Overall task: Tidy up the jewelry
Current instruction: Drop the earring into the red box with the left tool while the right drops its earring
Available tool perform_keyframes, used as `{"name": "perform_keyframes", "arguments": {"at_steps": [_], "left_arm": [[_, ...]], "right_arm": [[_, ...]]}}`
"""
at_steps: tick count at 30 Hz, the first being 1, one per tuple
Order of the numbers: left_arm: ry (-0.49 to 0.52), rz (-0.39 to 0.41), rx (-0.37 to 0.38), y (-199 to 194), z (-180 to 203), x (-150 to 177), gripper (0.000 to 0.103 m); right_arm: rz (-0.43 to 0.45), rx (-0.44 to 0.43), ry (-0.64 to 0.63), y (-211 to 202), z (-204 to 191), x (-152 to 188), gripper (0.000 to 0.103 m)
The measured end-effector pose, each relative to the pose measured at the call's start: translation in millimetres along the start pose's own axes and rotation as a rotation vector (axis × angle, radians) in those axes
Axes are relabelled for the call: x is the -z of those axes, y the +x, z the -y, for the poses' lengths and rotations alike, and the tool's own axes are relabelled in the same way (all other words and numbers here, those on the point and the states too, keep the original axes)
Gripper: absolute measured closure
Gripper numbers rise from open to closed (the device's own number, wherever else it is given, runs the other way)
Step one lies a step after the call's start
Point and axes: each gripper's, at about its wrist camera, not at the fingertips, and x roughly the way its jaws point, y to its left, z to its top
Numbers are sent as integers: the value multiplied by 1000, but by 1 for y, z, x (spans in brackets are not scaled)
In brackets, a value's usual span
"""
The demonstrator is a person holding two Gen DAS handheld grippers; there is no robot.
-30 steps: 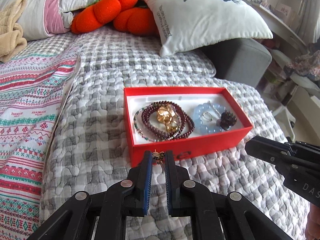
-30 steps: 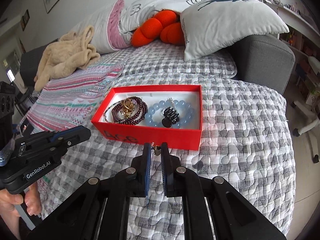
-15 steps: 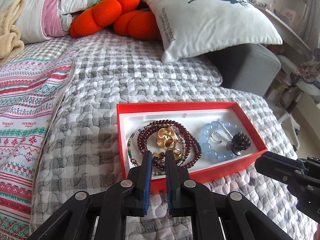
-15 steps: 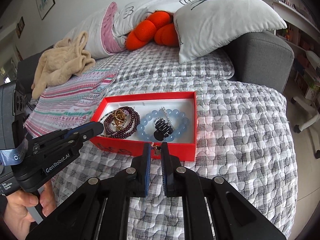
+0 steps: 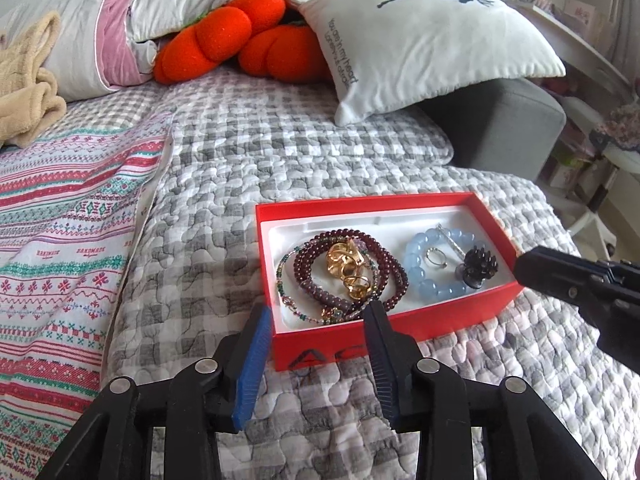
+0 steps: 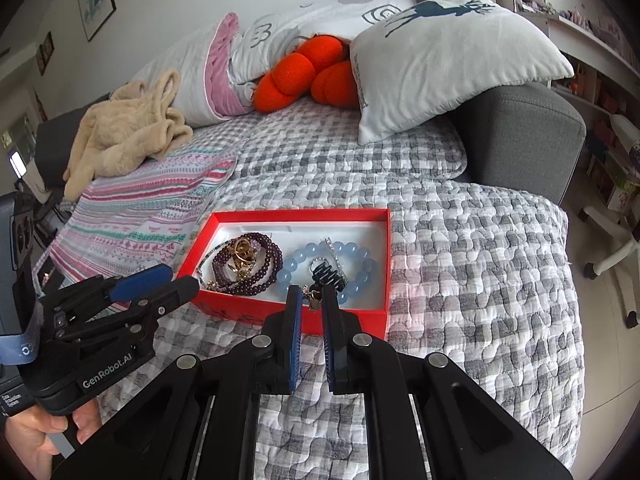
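Observation:
A red box [image 5: 400,326] [image 6: 256,215] with a white liner lies on the grey checked quilt. It holds dark red bead bracelets [image 5: 320,284], gold pieces [image 5: 346,264], a blue bead bracelet [image 5: 434,286] [image 6: 296,264], a silver ring [image 5: 435,256] and a black hair claw [image 5: 478,268] [image 6: 328,274]. My left gripper [image 5: 318,314] is open and empty over the box's near left corner. My right gripper [image 6: 311,298] is shut on a small gold earring [image 6: 313,295] above the box's near edge, by the blue bracelet.
Pillows [image 5: 420,36] and an orange plush [image 5: 224,36] lie at the back of the bed. A striped blanket [image 5: 68,208] and a beige garment [image 6: 124,132] lie to the left. A grey sofa arm [image 6: 520,136] stands at the right.
My left gripper opened over the box and its small gold earring dropped among the bracelets. My right gripper moved forward over the box's near edge with its earring.

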Motion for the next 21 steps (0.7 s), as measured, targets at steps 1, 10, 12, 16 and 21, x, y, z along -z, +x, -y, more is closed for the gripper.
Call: {"name": "perform_keyframes", "arguments": {"at_steps": [1,10,12,16,21], "left_arm": [[-2,-4,-2,-2,-1,0,58],[-51,-55,-16,-1,-9,5,48],[-54,-59,-18,0,-10,6,45],[-58,-71,-39,2,-14,5,34],[-82,-78,-70,2,-19,3,21]], "right_arm": [[8,1,-5,0,-2,-4,93],[-6,-5,23,21,-7,-27,93],[-9,7,23,27,-7,-30,92],[-11,4,33,34,-7,-33,91],[-6,-4,40,33,-6,-35,46]]}}
